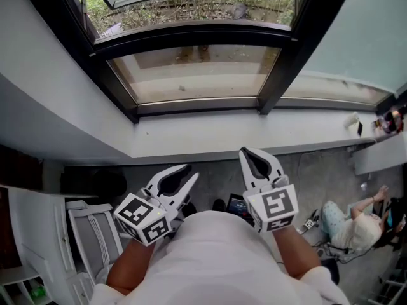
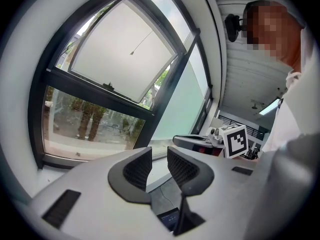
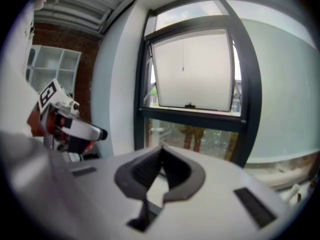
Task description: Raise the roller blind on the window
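Window (image 1: 191, 33): black frame, fills the wall ahead. The upper sash is tilted outward and the clear lower pane (image 1: 191, 75) under it shows greenery outside. Frosted pane (image 3: 280, 84) sits to its right.

Blind (image 3: 192, 69): white sheet over the upper sash, top to lower rail in both gripper views. It reads as down, not raised.

Sill (image 1: 191, 135): pale, runs under the window. Person (image 1: 353, 224) sits on the floor far right, well away from the window.

Left tongs (image 1: 191, 172): apart, nothing between them, held low by the torso, below the sill. Right tongs (image 1: 247, 152): together, tips meeting, clamped on nothing. Both are well apart from the blind.

Cord (image 3: 182, 54): thin line hanging down the blind's middle, ends in a small bead roughly halfway down. Knob (image 3: 189, 105) sits mid lower rail; can't tell whether it is the blind's pull or the sash handle.

Handling, my guess:
- **Fabric:** light and soft, would crease or slide if pinched, so it is a poor grip.
- **Cord:** thin, slick and free to swing. Best hold is just above the bead, so the bead stops the tongs slipping off. The right tongs would have to part to take it.
- **Bottom edge:** probably a stiff bar, a possible second hold.
- **Pull:** the roller may be sprung, so a steady pull beats a jerk.
- **Reach:** high, up and past the sill.
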### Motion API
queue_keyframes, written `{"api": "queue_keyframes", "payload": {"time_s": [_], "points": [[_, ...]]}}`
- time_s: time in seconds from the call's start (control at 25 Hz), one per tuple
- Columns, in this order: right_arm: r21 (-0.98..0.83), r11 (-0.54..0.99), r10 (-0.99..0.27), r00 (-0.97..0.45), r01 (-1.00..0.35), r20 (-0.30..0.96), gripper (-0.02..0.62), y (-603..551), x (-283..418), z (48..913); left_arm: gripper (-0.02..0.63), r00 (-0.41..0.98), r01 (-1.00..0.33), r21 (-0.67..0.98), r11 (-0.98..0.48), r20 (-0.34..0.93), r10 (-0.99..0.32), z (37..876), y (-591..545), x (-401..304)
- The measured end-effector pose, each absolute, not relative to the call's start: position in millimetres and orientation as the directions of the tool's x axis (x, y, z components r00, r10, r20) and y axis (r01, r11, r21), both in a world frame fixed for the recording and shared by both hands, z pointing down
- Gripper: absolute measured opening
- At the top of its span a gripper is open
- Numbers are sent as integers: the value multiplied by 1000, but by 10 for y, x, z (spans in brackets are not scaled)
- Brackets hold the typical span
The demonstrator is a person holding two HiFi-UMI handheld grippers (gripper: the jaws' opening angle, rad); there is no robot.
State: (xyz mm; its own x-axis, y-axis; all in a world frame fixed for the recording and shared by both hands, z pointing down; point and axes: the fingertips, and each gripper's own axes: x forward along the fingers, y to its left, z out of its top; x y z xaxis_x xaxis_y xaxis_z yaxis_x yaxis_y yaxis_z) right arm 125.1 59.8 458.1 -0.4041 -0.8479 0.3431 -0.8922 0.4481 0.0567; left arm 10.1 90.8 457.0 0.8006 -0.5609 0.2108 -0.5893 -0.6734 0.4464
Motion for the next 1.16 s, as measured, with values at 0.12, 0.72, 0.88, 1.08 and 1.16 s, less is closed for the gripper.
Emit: {"api": "queue_keyframes", "payload": {"time_s": [0.12, 0.72, 0.88, 1.08, 1.16], "points": [[59, 446, -849, -401, -893, 345, 23, 576, 1257, 4576, 115, 805, -584, 445, -679, 209, -555, 4568, 893, 101], [99, 439, -851, -378, -893, 365, 21, 461, 1341, 4535, 115, 813, -575, 443, -688, 216, -540, 4545, 846, 108], [124, 451, -847, -381, -884, 370, 21, 469, 1283, 4533, 115, 814, -574, 442, -689, 215, -539, 4536, 844, 103], [139, 454, -850, -381, -880, 365, 21, 452, 1231, 4530, 115, 817, -570, 441, -693, 213, -536, 4546, 833, 82], [140, 453, -851, -380, -881, 363, 21, 438, 1219, 4539, 115, 818, -569, 441, -694, 212, -535, 4562, 829, 71]]}}
